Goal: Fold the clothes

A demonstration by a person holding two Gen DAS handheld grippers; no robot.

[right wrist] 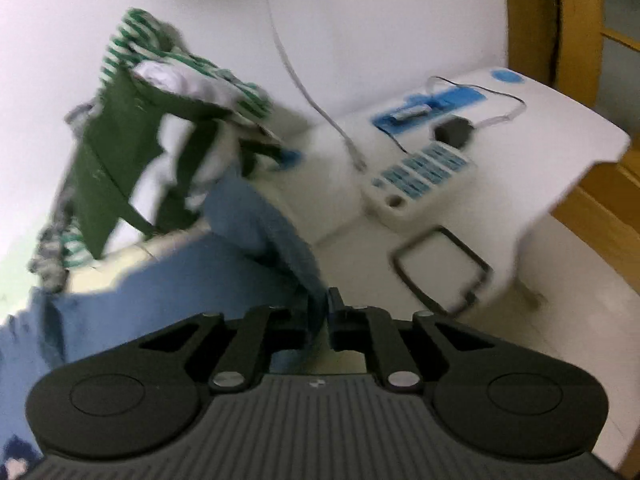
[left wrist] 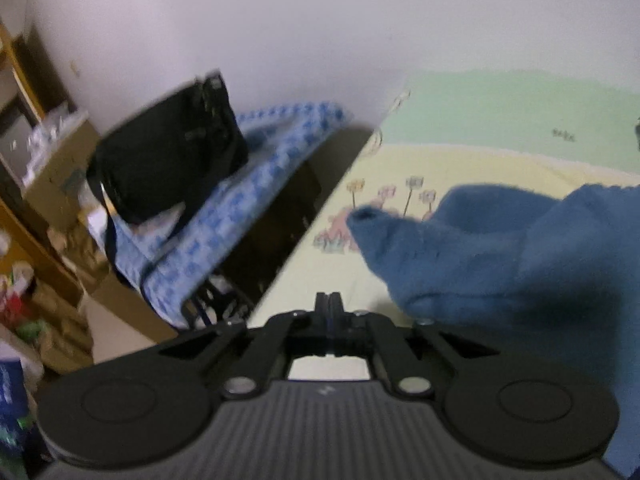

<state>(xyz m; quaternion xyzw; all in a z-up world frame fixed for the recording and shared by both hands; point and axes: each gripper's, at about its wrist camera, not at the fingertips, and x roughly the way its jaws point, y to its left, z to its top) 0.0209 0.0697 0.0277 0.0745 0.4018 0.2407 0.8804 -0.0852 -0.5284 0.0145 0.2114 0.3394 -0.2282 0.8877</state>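
The biggest thing is the bed sheet (left wrist: 460, 152), yellow and green with little flowers on it, and it fills the 12 to 3 o'clock part of the left view. On it lies the fuzzy blue garment (left wrist: 500, 252), bunched up at about 3 o'clock, with a sleeve end poking out toward 9 o'clock. In the right view the same blue cloth runs from 9 o'clock down to the middle. Behind it, at about 10 o'clock, a green chair (right wrist: 116, 168) holds a pile of striped clothes (right wrist: 168, 64). A white table (right wrist: 560, 148) with wires sits at about 2 o'clock. The right gripper (right wrist: 326, 312) has its two fingers pressed together on an edge of the blue cloth, which hangs up from the rest. The left gripper (left wrist: 330, 308) has its fingers squeezed together too, but I see no cloth in them. Both views are blurry. I think the blue top is being pulled out or folded over; I cannot tell which. Next, the right one must keep its pinch tight and carry the edge smoothly.
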